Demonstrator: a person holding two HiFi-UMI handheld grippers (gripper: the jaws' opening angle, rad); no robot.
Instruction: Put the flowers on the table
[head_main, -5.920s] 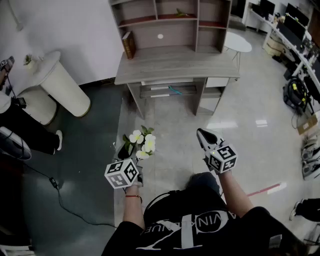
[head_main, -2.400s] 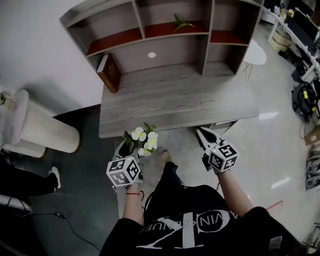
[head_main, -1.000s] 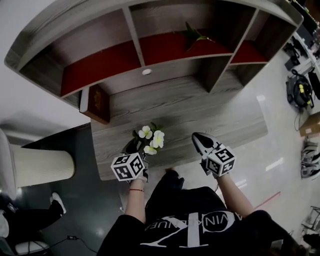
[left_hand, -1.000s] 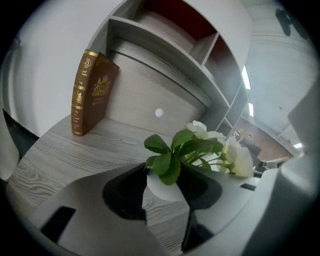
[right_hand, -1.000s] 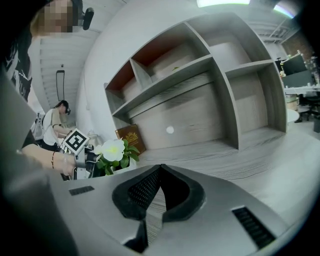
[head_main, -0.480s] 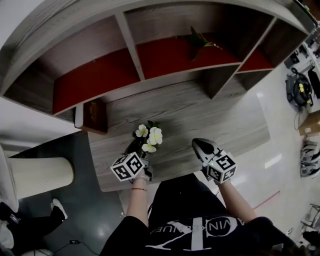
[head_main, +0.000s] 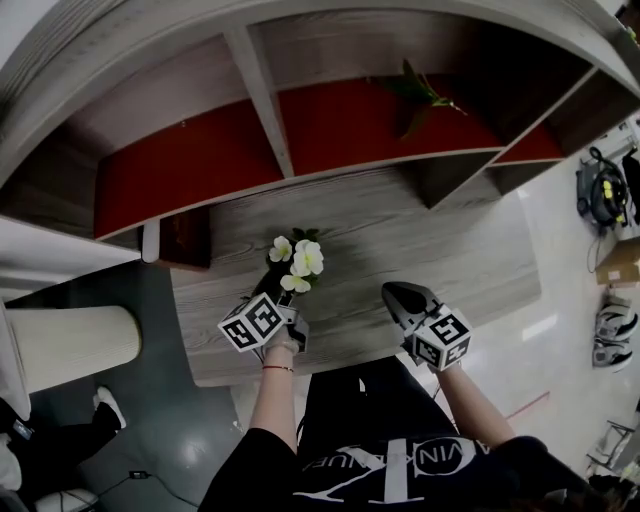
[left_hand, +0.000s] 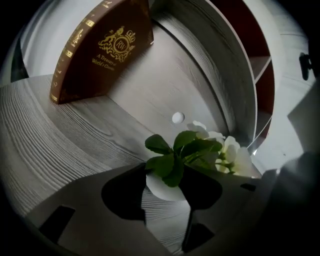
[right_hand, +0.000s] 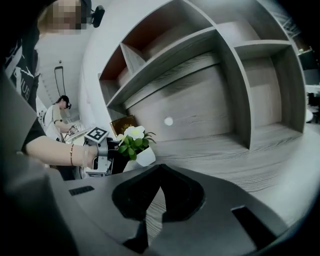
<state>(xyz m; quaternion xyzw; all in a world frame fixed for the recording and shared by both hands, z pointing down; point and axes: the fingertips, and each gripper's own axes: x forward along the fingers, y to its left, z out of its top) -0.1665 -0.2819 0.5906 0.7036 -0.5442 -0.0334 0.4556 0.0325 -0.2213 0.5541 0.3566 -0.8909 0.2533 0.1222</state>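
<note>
White flowers (head_main: 298, 262) with green leaves stand in a small white pot (left_hand: 162, 189). The pot sits between the jaws of my left gripper (head_main: 276, 290) over the grey wooden table (head_main: 420, 225), left of its middle. Those jaws are opening, and the pot's sides still touch both pads. In the right gripper view the pot (right_hand: 145, 156) looks set down on the tabletop, with the left gripper (right_hand: 111, 155) behind it. My right gripper (head_main: 392, 294) hangs shut and empty over the table's front edge, to the right of the flowers.
A brown book (head_main: 185, 238) stands at the table's back left, close to the flowers. Shelves with red boards rise behind the table, and a green sprig (head_main: 425, 92) lies on one. A white cylinder (head_main: 70, 345) stands on the floor at the left.
The left gripper has carried the flowers forward from the table's front edge to further in over the tabletop. The right gripper has stayed shut beside it.
</note>
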